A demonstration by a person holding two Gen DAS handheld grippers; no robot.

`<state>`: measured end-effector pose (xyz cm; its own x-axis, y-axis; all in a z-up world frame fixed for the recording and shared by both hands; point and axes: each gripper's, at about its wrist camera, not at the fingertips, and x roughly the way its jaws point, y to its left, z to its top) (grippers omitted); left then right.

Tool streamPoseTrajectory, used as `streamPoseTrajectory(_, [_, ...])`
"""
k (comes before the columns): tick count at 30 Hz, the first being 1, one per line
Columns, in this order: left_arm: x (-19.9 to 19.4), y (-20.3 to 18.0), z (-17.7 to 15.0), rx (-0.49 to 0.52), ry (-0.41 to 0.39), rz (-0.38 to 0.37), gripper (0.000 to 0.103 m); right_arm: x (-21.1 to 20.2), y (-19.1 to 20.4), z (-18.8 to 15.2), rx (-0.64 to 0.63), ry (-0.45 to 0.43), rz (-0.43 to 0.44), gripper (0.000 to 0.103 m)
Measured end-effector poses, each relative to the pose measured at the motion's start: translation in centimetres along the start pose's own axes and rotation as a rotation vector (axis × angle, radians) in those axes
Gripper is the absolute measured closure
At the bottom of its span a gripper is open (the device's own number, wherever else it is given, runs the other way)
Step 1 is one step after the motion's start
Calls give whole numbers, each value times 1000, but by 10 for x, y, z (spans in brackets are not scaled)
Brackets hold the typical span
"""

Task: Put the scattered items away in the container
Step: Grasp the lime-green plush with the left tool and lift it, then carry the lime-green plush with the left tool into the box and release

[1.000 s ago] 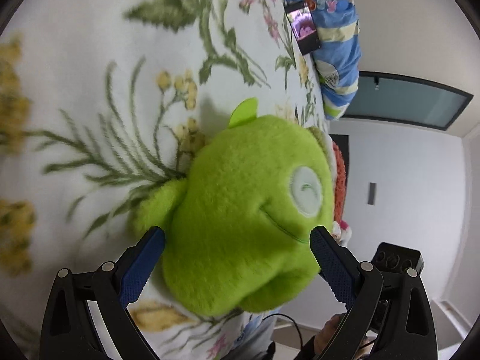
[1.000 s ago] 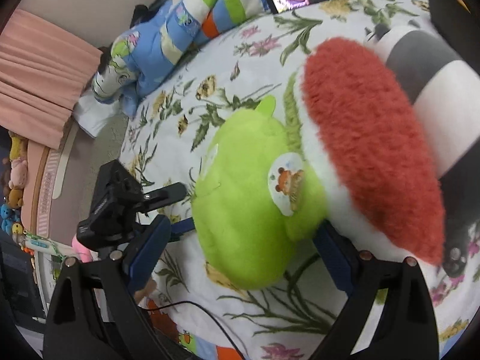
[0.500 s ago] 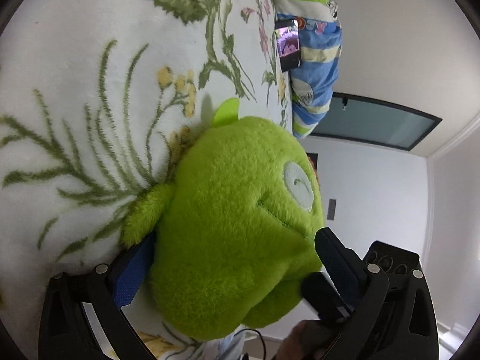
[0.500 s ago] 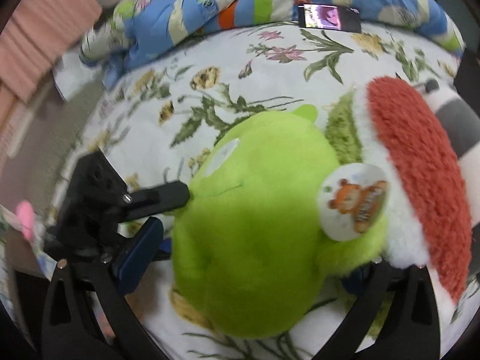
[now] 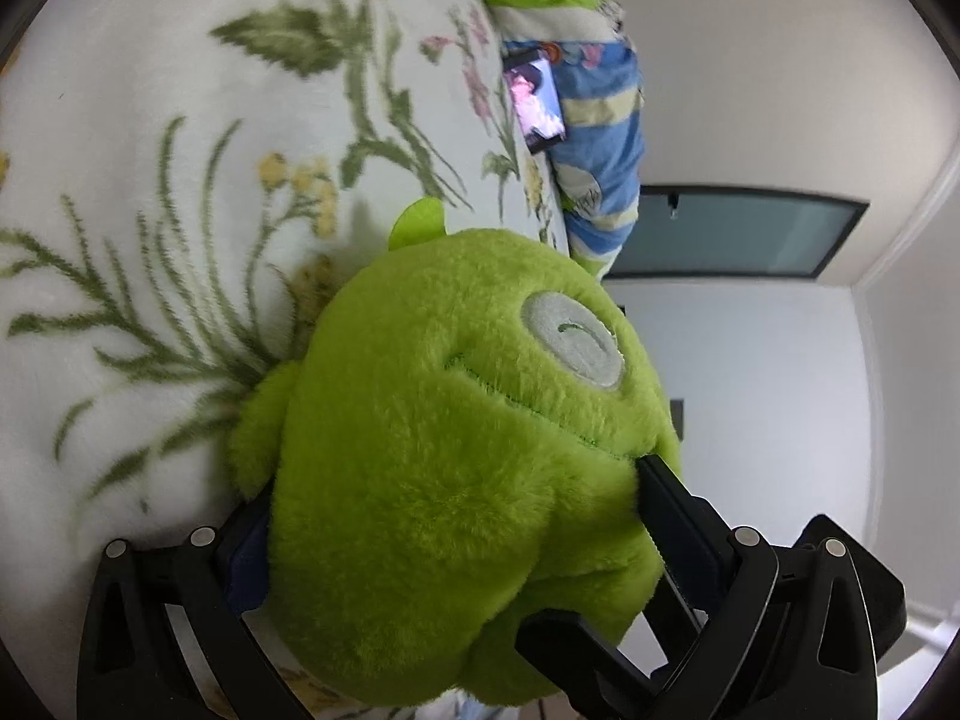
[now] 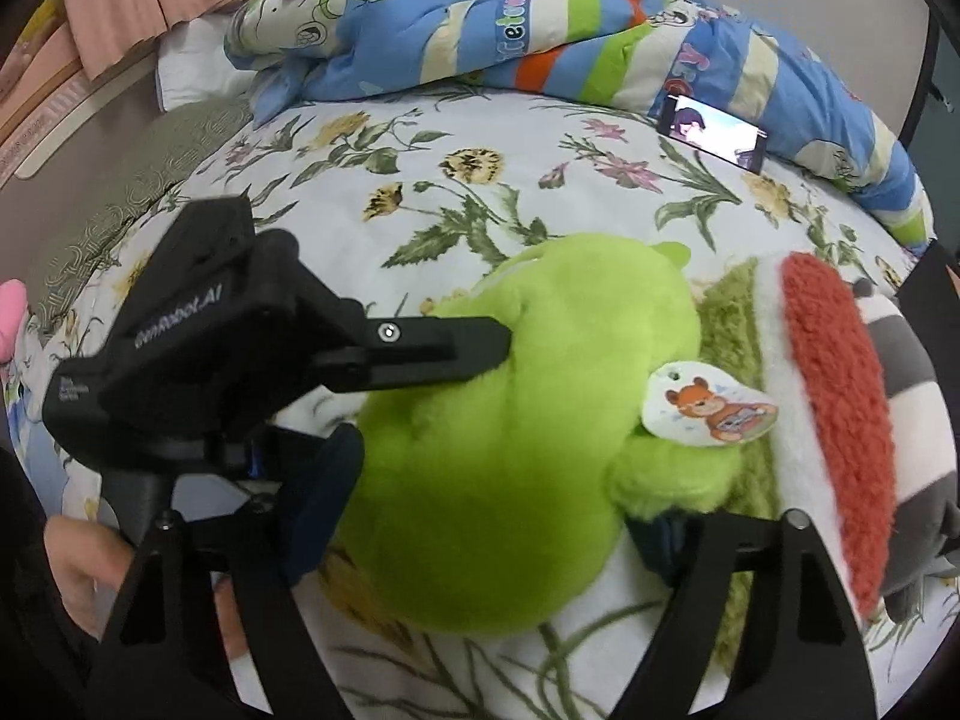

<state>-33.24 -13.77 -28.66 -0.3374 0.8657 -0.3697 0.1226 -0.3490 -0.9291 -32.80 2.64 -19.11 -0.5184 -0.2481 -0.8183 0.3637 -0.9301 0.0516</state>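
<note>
Your right gripper [image 6: 492,516] is closing on the green plush [image 6: 522,414]; a second ago its jaws were wide with the toy loose between them, now the pads are sunk in its fur on both flanks. Your left gripper [image 5: 456,546] has gone from partly closed to wide, straddling the same toy's base; one finger [image 6: 414,351] reaches in against its far side. Whether the left pads are actually pressing, I can't tell.

Read: a handover to the right side is under way, so the right can probably carry alone once the left backs off.

The plush is on the floral blanket [image 6: 480,204], near the bed's front edge. Tight on your right: red-and-white plush [image 6: 834,420] touching it, grey striped plush [image 6: 918,396] just beyond. Paper tag [image 6: 708,408] sticks out that way and could snag. Phone [image 6: 711,129] and striped quilt [image 6: 540,24] are well back. Open room is up and towards you. No container in either view.
</note>
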Motion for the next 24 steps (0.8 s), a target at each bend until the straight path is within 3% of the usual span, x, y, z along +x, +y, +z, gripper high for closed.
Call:
streamPoseTrajectory(5, [-2,-19,-15,51,-9,30,1,-16,-11,-5,38,-10,6,36])
streamPoseTrajectory(17, [-37,-112,-56,209,-118,101,1,-96,-4,-19,5,-159,40,39])
streamPoseTrajectory(24, [-16,-179,-79,297,-109,102,1,-151,-30,-25,41,-251,23,39])
